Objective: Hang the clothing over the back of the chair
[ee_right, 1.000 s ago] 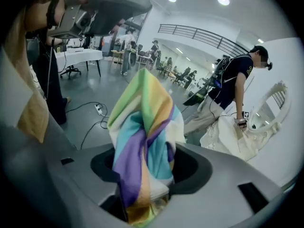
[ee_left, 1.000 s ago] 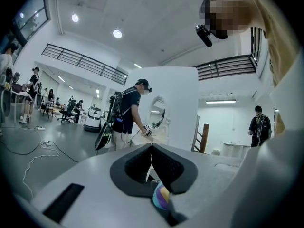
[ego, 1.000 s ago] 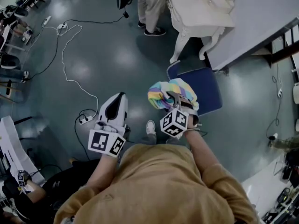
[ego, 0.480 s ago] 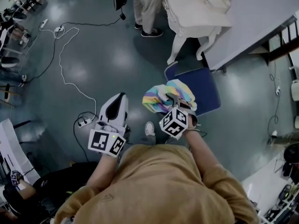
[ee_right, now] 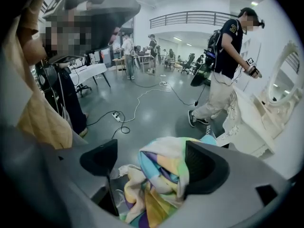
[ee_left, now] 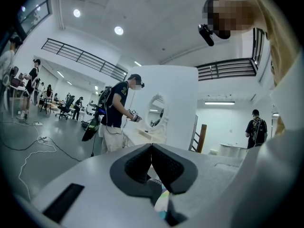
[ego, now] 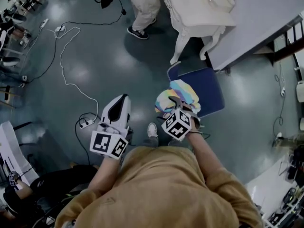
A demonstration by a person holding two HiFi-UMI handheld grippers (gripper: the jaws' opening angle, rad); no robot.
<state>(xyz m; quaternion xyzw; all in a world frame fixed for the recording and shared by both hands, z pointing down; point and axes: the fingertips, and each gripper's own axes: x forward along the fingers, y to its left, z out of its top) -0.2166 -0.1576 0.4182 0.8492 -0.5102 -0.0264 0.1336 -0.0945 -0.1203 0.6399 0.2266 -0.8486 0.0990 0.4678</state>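
The right gripper (ee_right: pixel 152 161) has just been opening wide, pastel clothing (ee_right: pixel 159 177) bunched loosely between its jaws; the left gripper (ee_left: pixel 152 152) is pinched closed.

Glossy grey floor (ego: pixel 118 56) bears a white cable (ego: pixel 61 63), a power strip (ego: pixel 85 123) and a blue chair (ego: pixel 206 89).

- Clothing (ego: pixel 180 93): between right tongs (ego: pixel 176 103), at chair (ego: pixel 205 91) near-left edge.
- Left tongs (ego: pixel 121 101): left of clothing, apart.
- Dresser (ego: pixel 199 13): beyond chair, far side.
- Cable (ego: pixel 66 75): on floor (ego: pixel 118 56), far left.

Right tool (ee_right: pixel 152 163) jaws wider apart now; pastel rainbow-striped cloth bundle (ego: pixel 178 95) between them more compact than before.
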